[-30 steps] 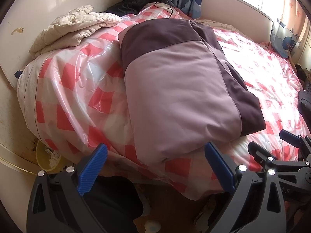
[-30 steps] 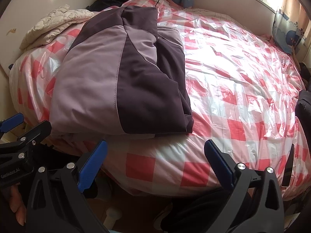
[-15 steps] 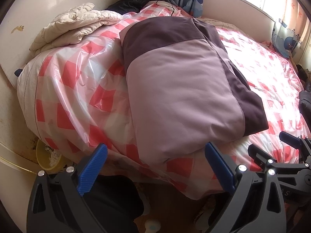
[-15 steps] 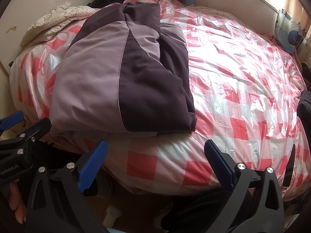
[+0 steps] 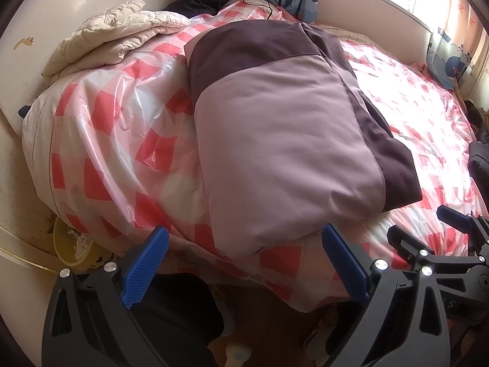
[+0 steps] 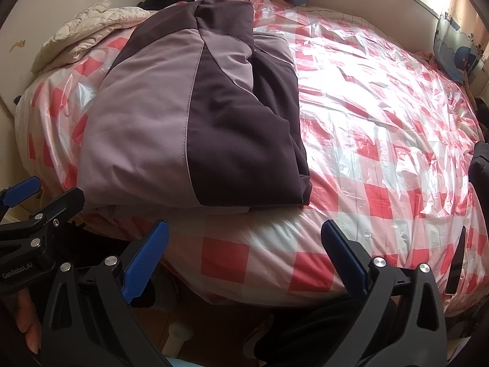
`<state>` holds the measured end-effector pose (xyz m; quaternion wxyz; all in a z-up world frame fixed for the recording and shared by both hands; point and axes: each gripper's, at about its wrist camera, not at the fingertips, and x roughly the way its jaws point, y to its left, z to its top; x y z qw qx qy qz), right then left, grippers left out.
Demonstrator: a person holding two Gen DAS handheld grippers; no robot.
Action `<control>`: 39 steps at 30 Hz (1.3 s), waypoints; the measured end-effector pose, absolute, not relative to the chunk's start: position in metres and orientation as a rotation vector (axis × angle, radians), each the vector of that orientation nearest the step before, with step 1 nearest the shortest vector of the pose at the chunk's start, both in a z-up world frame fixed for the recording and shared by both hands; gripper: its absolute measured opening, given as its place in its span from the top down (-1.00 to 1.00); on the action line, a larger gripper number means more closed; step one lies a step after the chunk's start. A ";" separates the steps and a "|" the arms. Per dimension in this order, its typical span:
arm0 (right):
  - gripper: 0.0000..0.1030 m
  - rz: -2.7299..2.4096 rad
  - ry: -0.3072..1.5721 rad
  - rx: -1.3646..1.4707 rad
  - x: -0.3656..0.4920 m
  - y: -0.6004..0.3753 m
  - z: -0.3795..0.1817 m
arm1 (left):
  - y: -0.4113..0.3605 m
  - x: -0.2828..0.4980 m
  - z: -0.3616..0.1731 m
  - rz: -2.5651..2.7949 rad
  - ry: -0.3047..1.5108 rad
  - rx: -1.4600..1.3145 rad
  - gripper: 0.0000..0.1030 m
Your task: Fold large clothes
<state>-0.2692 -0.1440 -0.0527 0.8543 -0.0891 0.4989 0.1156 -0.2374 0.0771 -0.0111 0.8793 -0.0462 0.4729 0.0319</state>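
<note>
1. The two-tone jacket (image 5: 275, 140), lilac with dark purple panels, lies folded into a thick rectangle on the bed (image 6: 382, 140). In the left wrist view it fills the centre; in the right wrist view it sits left of centre, its near edge close to the bed's front edge.
2. The left tongs (image 5: 244, 263) stand wide open and hold nothing, low in the frame just short of the jacket's near edge. The right tongs (image 6: 244, 257) are likewise spread and empty, over the checked plastic sheet (image 6: 366, 98) that covers the bed.
3. The fold looks finished or nearly so. If one more fold is wanted, I would take the near edge at both corners, one pair of tongs on each. The padded fabric looks bulky and springy, so bite through all layers and press the crease flat.
4. The slick plastic may let the bundle slide toward the bed edge, so lift rather than drag.
5. Against the frames of a second ago, the jacket has kept its shape and place. Both tongs remain open. Both views have shifted only slightly, with the jacket a little lower in the frame.
6. A cream quilt (image 5: 116, 39) lies bunched at upper left.
</note>
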 end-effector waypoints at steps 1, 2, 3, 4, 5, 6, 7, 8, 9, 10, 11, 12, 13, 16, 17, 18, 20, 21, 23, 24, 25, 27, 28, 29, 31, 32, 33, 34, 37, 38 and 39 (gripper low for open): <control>-0.87 0.244 1.050 -0.187 -0.269 -0.144 -0.053 | 0.077 -0.237 -0.011 0.067 0.986 -0.096 -0.87; -0.87 0.244 1.051 -0.186 -0.269 -0.144 -0.053 | 0.077 -0.237 -0.011 0.067 0.987 -0.096 -0.87; -0.86 0.244 1.052 -0.186 -0.269 -0.144 -0.053 | 0.077 -0.237 -0.012 0.066 0.988 -0.096 -0.87; -0.86 0.245 1.053 -0.186 -0.269 -0.144 -0.054 | 0.077 -0.237 -0.012 0.066 0.989 -0.096 -0.87; -0.87 0.245 1.054 -0.186 -0.269 -0.145 -0.054 | 0.077 -0.236 -0.012 0.066 0.991 -0.096 -0.87; -0.87 0.246 1.055 -0.186 -0.269 -0.145 -0.054 | 0.077 -0.236 -0.012 0.066 0.991 -0.096 -0.87; -0.87 0.247 1.056 -0.185 -0.268 -0.145 -0.055 | 0.077 -0.236 -0.012 0.066 0.992 -0.096 -0.87; -0.87 0.247 1.058 -0.185 -0.268 -0.145 -0.055 | 0.077 -0.236 -0.013 0.065 0.992 -0.097 -0.87; -0.87 0.248 1.059 -0.185 -0.268 -0.146 -0.056 | 0.077 -0.236 -0.013 0.065 0.993 -0.097 -0.87; -0.87 0.248 1.060 -0.185 -0.267 -0.146 -0.057 | 0.077 -0.235 -0.014 0.064 0.994 -0.097 -0.87; -0.87 0.250 1.061 -0.185 -0.267 -0.146 -0.057 | 0.076 -0.236 -0.014 0.063 0.994 -0.098 -0.87; -0.87 0.251 1.062 -0.186 -0.267 -0.146 -0.057 | 0.076 -0.236 -0.014 0.062 0.995 -0.098 -0.87; -0.87 0.251 1.062 -0.187 -0.267 -0.146 -0.058 | 0.076 -0.236 -0.015 0.060 0.996 -0.100 -0.87; -0.87 0.253 1.064 -0.188 -0.267 -0.145 -0.059 | 0.076 -0.235 -0.016 0.057 0.999 -0.099 -0.87; -0.87 0.254 1.065 -0.188 -0.267 -0.145 -0.059 | 0.076 -0.235 -0.016 0.056 1.000 -0.098 -0.87; -0.87 0.255 1.065 -0.188 -0.267 -0.145 -0.059 | 0.075 -0.235 -0.016 0.055 1.000 -0.099 -0.87; -0.86 0.256 1.068 -0.189 -0.267 -0.145 -0.060 | 0.075 -0.235 -0.016 0.056 1.002 -0.100 -0.87; -0.87 0.257 1.069 -0.189 -0.266 -0.145 -0.061 | 0.076 -0.235 -0.017 0.058 1.004 -0.102 -0.87; -0.87 0.258 1.070 -0.189 -0.266 -0.145 -0.061 | 0.076 -0.234 -0.017 0.060 1.007 -0.105 -0.87; -0.87 0.258 1.070 -0.189 -0.266 -0.145 -0.061 | 0.076 -0.234 -0.017 0.062 1.007 -0.105 -0.87; -0.87 0.259 1.070 -0.189 -0.266 -0.145 -0.061 | 0.076 -0.234 -0.018 0.063 1.007 -0.105 -0.87; -0.87 0.261 1.071 -0.189 -0.265 -0.145 -0.062 | 0.077 -0.234 -0.018 0.067 1.006 -0.106 -0.87; -0.87 0.263 1.074 -0.189 -0.265 -0.146 -0.063 | 0.077 -0.235 -0.018 0.070 1.000 -0.107 -0.87; -0.87 0.265 1.076 -0.188 -0.264 -0.146 -0.064 | 0.077 -0.235 -0.018 0.076 0.994 -0.104 -0.87; -0.87 0.267 1.078 -0.187 -0.264 -0.146 -0.065 | 0.076 -0.235 -0.017 0.088 0.980 -0.097 -0.87; -0.87 0.268 1.079 -0.188 -0.264 -0.146 -0.065 | 0.076 -0.236 -0.016 0.094 0.971 -0.087 -0.87; -0.87 0.268 1.080 -0.189 -0.264 -0.146 -0.066 | 0.075 -0.235 -0.016 0.098 0.968 -0.075 -0.87; -0.87 0.268 1.080 -0.188 -0.263 -0.147 -0.066 | 0.075 -0.235 -0.016 0.102 0.966 -0.069 -0.87; -0.86 0.268 1.080 -0.187 -0.263 -0.148 -0.066 | 0.075 -0.231 -0.023 0.103 1.016 -0.054 -0.87; -0.87 0.268 1.081 -0.186 -0.263 -0.148 -0.066 | 0.075 -0.230 -0.024 0.103 1.023 -0.049 -0.87; -0.86 0.268 1.081 -0.185 -0.262 -0.149 -0.067 | 0.075 -0.230 -0.024 0.111 1.026 -0.043 -0.87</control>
